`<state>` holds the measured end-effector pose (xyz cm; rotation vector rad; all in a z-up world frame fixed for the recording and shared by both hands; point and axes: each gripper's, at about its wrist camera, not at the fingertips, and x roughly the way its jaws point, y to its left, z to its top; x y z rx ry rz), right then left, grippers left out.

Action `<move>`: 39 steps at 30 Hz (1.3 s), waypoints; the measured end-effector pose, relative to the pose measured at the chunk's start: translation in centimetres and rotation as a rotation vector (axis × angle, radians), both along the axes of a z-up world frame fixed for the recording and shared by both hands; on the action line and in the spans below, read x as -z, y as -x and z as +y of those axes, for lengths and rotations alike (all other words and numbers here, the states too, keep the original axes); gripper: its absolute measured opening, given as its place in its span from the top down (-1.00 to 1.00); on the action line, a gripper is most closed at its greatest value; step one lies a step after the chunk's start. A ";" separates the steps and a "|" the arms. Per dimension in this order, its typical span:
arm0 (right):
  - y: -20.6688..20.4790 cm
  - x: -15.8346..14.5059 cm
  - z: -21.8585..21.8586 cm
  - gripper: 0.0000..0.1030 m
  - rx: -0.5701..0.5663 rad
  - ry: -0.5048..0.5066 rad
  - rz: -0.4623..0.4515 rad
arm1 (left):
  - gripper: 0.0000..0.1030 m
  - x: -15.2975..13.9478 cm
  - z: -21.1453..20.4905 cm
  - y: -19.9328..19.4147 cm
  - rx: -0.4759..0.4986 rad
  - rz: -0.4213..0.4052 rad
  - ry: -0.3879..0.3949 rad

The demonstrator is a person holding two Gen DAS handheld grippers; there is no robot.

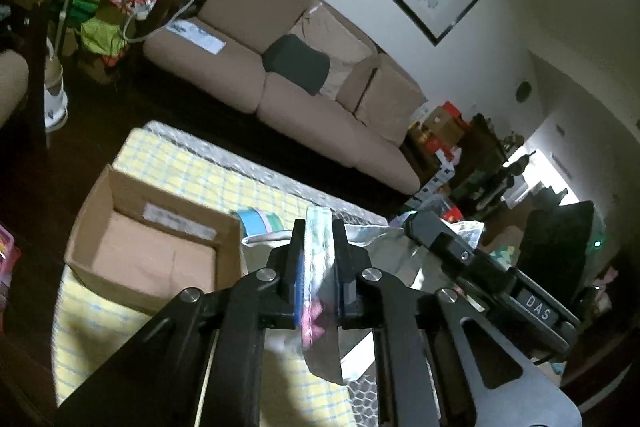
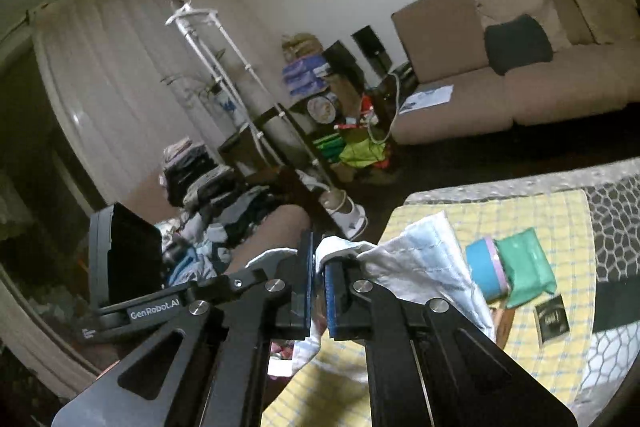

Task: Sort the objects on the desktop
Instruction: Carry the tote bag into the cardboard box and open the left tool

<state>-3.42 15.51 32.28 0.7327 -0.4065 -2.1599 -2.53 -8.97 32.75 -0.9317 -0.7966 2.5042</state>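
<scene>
Above the table, both claws (image 1: 319, 227) (image 2: 319, 247) clamp one plastic pkt (image 1: 318, 267).

I see the cardboard box (image 1: 160, 247) on the counter (image 1: 192, 163) left of my left gripper (image 1: 318, 227), the tape roll (image 1: 254, 219) just behind the box's right corner, and the sofa (image 1: 304, 87) beyond the counter.
</scene>
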 end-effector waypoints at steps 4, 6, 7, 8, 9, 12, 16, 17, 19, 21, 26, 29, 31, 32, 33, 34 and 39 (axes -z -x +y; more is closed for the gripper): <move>1.5 -0.6 -2.9 0.90 -0.056 0.002 -0.017 | 0.81 -2.2 -2.4 0.9 -0.028 0.032 0.038; 2.1 -0.8 -4.7 0.90 -0.082 -0.002 -0.022 | 0.81 -3.4 -3.4 1.4 -0.039 0.053 0.067; 2.5 -0.7 -5.5 0.90 -0.091 0.004 -0.024 | 0.81 -3.7 -3.7 1.6 -0.044 0.057 0.079; 2.9 -0.7 -6.1 0.90 -0.098 0.009 -0.028 | 0.81 -4.1 -4.3 1.9 -0.049 0.063 0.089; 3.5 -0.5 -6.8 0.90 -0.106 0.017 -0.037 | 0.81 -4.2 -4.7 2.2 -0.052 0.064 0.095; 5.4 0.7 -8.4 0.90 -0.119 0.039 -0.070 | 0.81 -3.9 -6.0 3.6 -0.063 0.060 0.106; 7.8 3.9 -9.9 0.90 -0.120 0.056 -0.151 | 0.81 -0.5 -6.9 6.4 -0.066 0.002 0.131; 8.4 4.9 -10.3 0.90 -0.117 0.047 -0.165 | 0.81 0.5 -7.2 6.9 -0.069 -0.011 0.140; 9.7 7.2 -11.0 0.90 -0.101 0.004 -0.183 | 0.81 3.2 -7.5 8.6 -0.070 -0.046 0.137; 11.5 10.1 -11.1 0.90 -0.081 -0.044 -0.211 | 0.81 6.0 -7.6 9.8 -0.071 -0.084 0.133; 15.1 16.8 -11.3 0.90 -0.037 -0.159 -0.287 | 0.81 13.7 -7.0 12.4 -0.052 -0.192 0.157; 15.7 19.7 -11.5 0.90 -0.033 -0.233 -0.289 | 0.81 16.9 -6.2 13.1 -0.032 -0.239 0.186; 15.8 21.1 -11.8 0.90 -0.038 -0.291 -0.289 | 0.81 18.6 -5.8 13.4 -0.016 -0.275 0.215; 15.7 21.7 -12.0 0.90 -0.041 -0.329 -0.289 | 0.81 19.6 -5.5 13.6 -0.007 -0.298 0.231; 15.6 22.5 -12.4 0.89 -0.049 -0.390 -0.294 | 0.81 20.4 -5.1 13.7 0.003 -0.324 0.254; 15.3 23.0 -12.7 0.88 -0.058 -0.429 -0.295 | 0.81 20.8 -4.9 13.8 0.009 -0.340 0.273; 13.7 24.6 -14.9 0.74 -0.109 -0.688 -0.256 | 0.54 22.7 -2.6 13.7 0.028 -0.445 0.451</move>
